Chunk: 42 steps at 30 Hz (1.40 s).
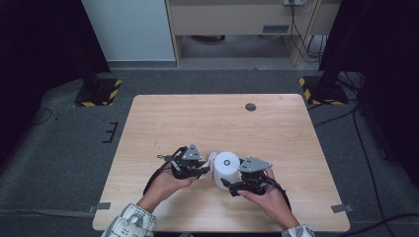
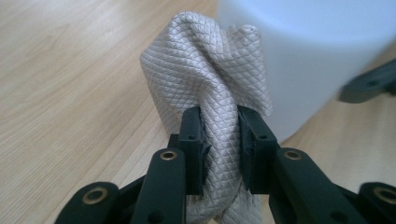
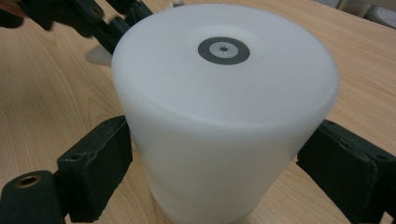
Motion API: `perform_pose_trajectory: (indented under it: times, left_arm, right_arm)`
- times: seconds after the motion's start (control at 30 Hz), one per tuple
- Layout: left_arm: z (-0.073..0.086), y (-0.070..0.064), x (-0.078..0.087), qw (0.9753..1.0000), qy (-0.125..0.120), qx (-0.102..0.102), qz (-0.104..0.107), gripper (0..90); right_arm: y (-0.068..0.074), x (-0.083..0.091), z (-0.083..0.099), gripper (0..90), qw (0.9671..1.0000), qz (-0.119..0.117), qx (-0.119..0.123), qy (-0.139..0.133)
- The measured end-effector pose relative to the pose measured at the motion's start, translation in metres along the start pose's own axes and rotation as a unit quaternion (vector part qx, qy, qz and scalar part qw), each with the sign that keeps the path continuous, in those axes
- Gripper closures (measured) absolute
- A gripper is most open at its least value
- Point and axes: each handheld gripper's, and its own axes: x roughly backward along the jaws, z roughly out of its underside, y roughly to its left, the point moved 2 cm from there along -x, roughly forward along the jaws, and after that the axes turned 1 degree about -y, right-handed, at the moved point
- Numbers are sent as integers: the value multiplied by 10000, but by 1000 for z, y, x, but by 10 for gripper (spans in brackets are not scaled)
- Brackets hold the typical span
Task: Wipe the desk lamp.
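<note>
Your left tongs (image 2: 220, 149) are clamped on a bunched grey quilted cloth (image 2: 210, 79), which stands up between their jaws and presses against the side of the white cylinder (image 3: 224, 116). Your right tongs (image 3: 215, 158) hold that cylinder, one jaw against each side. It stands upright on the wooden counter (image 1: 197, 118), near your edge, directly between both tongs.

The cylinder (image 1: 226, 169) stands on the table (image 1: 217, 118) near its front edge, about midway across. The left gripper (image 1: 203, 170) sits just to its left with a bunched cloth (image 2: 210, 79) between its jaws, seemingly touching the cylinder's side. The right gripper (image 1: 230, 183) comes in from the right, its jaws either side of the cylinder's lower part.
</note>
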Motion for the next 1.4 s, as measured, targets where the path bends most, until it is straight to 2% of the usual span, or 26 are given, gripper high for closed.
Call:
perform_pose_trajectory:
  times: [0.1,0.33,0.43,0.63,0.77,0.9,0.97,1.17,1.23,1.4]
  left_arm:
    - [2,0,2,10000,13,-33,-37,728]
    - [15,-3,-16,9998,185,8,8,728]
    - [16,-4,-13,9999,132,7,14,728]
    - [1,-4,4,9999,-138,8,-14,728]
    - [3,-3,-3,10000,-39,7,-6,728]
    - [17,-7,-14,9999,161,26,54,729]
    - [19,-8,-12,9999,109,46,73,728]
    - [7,-13,9,9998,-190,-17,55,728]
    - [7,-14,7,9999,-141,-44,48,728]
    - [19,-8,-16,9999,140,44,69,728]
  right_arm:
    - [-1,-1,0,108,10000,12,4,-10]
    - [-1,0,0,108,10000,52,-13,-11]
    - [-2,0,0,108,10000,55,-15,-12]
    - [-3,-1,-1,110,10000,73,38,12]
    - [-3,1,-2,113,9999,93,38,-26]
    - [-3,1,-2,113,10000,82,30,-28]
    - [-3,1,-2,114,10000,85,36,-24]
    - [-2,1,-2,115,9999,109,22,-26]
    - [-2,1,-3,115,9999,114,20,-25]
    - [-3,2,-2,116,9999,103,20,-36]
